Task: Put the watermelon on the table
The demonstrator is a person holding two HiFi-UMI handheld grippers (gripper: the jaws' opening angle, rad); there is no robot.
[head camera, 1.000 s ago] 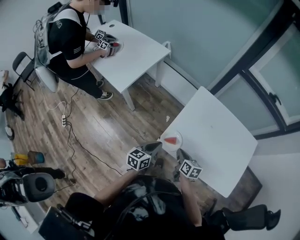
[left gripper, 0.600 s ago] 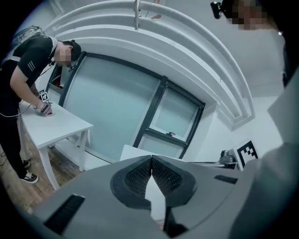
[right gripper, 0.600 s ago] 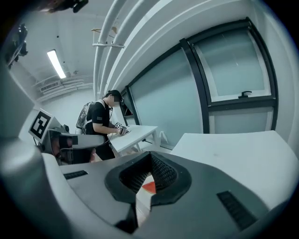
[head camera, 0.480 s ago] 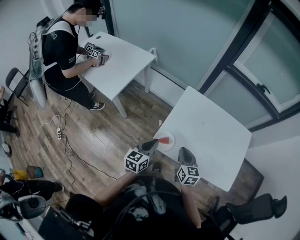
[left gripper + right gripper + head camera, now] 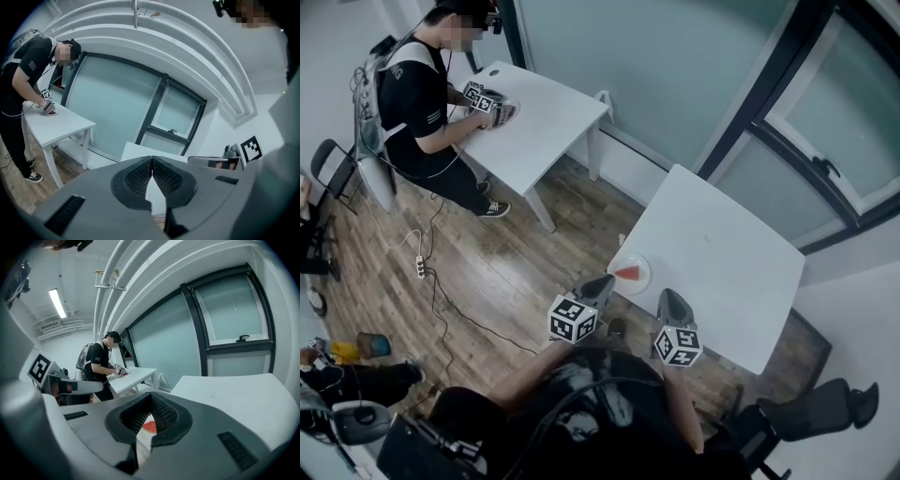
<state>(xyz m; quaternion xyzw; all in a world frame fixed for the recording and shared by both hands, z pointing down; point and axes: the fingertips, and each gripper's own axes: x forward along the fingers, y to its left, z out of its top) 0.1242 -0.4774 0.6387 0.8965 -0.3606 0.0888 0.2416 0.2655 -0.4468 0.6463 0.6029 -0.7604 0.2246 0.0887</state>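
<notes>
A red watermelon slice [image 5: 628, 273] lies on a small white plate [image 5: 645, 278] at the near left corner of the white table [image 5: 722, 253]. My left gripper [image 5: 605, 282] hovers just short of the plate, shut and empty, its jaws meeting tip to tip in the left gripper view [image 5: 152, 160]. To the right of the plate, my right gripper [image 5: 669, 299] is over the table's near edge, also shut with nothing in it. In the right gripper view the slice [image 5: 149, 427] shows below the closed jaws [image 5: 151, 397].
Another person [image 5: 417, 84] works with grippers at a second white table [image 5: 548, 103] at the far left. Cables and a power strip [image 5: 420, 267] lie on the wooden floor. A window wall [image 5: 787, 103] runs behind my table. A dark chair [image 5: 811, 412] is at the lower right.
Both grippers have lifted a little near the plate, the right one more and with a roll. The slice stays on the plate. The head view has shifted.
</notes>
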